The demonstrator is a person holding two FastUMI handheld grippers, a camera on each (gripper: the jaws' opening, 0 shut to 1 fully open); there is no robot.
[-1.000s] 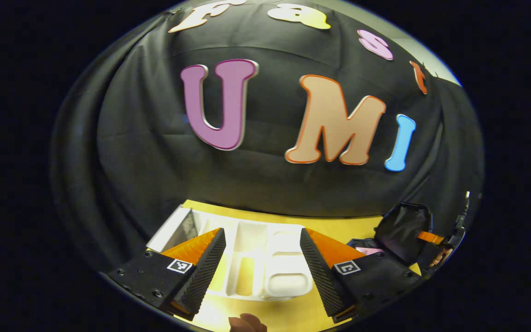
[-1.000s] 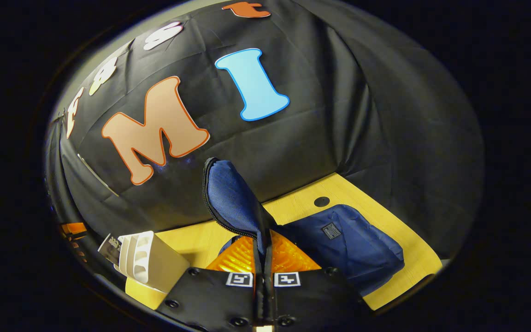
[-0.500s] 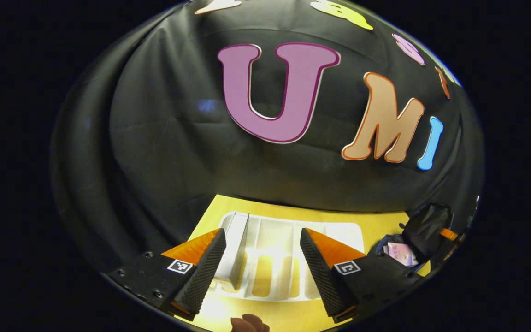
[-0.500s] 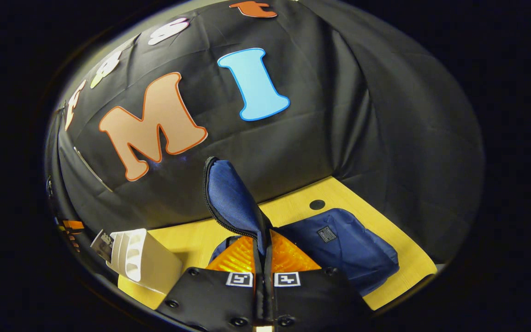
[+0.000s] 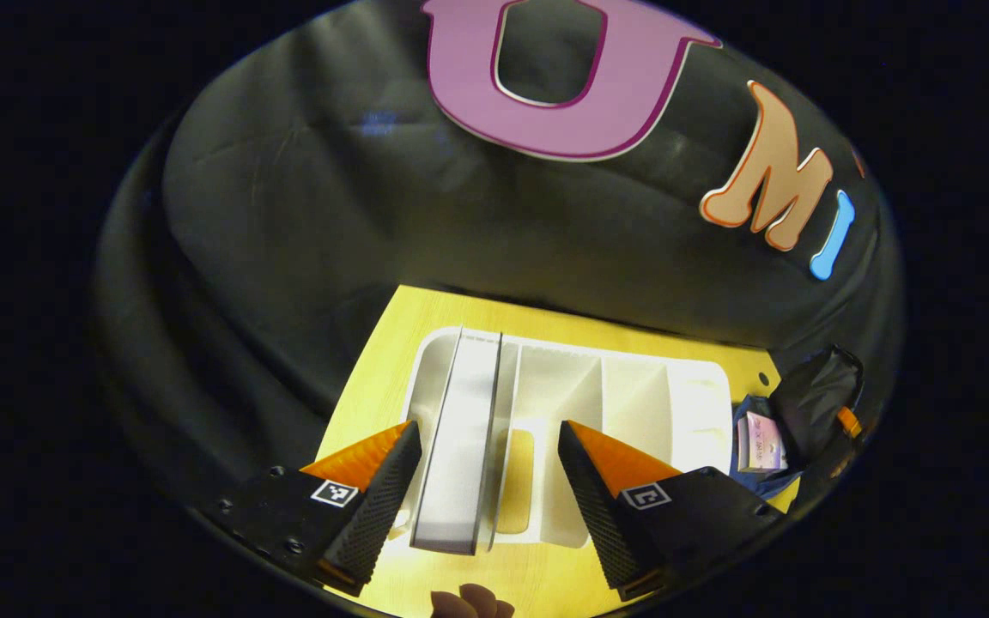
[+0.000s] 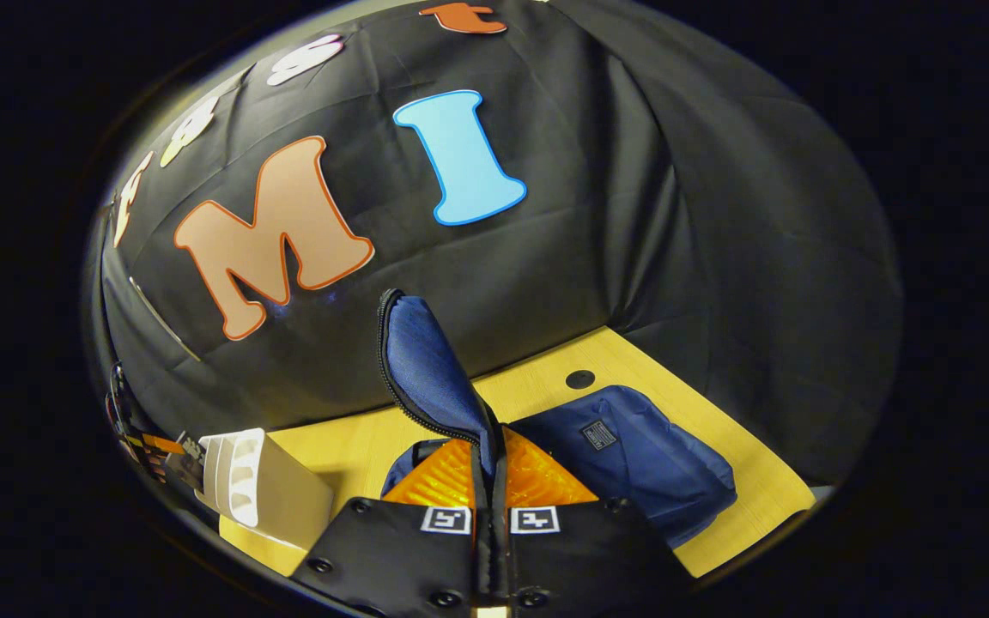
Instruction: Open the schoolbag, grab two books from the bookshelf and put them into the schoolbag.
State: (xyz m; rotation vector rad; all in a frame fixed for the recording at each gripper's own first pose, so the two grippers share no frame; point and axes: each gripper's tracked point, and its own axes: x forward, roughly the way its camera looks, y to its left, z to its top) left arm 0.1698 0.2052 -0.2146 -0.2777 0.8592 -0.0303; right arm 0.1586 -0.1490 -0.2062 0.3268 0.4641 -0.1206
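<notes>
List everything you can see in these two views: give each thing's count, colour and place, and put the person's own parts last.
Book: one, white, upright in the left slot of the shelf, between the left gripper's jaws.
Shelf: one, white, on the table.
Second book: one, pale pink, inside the open bag.
Bag: one, blue, on the table right of the shelf.
Flap: one, blue, zip-edged, held up by the right gripper.
Table: one, yellow wood.
Left gripper: open.
Right gripper: shut on the flap.
Fingertips: bottom edge, left gripper view.
</notes>
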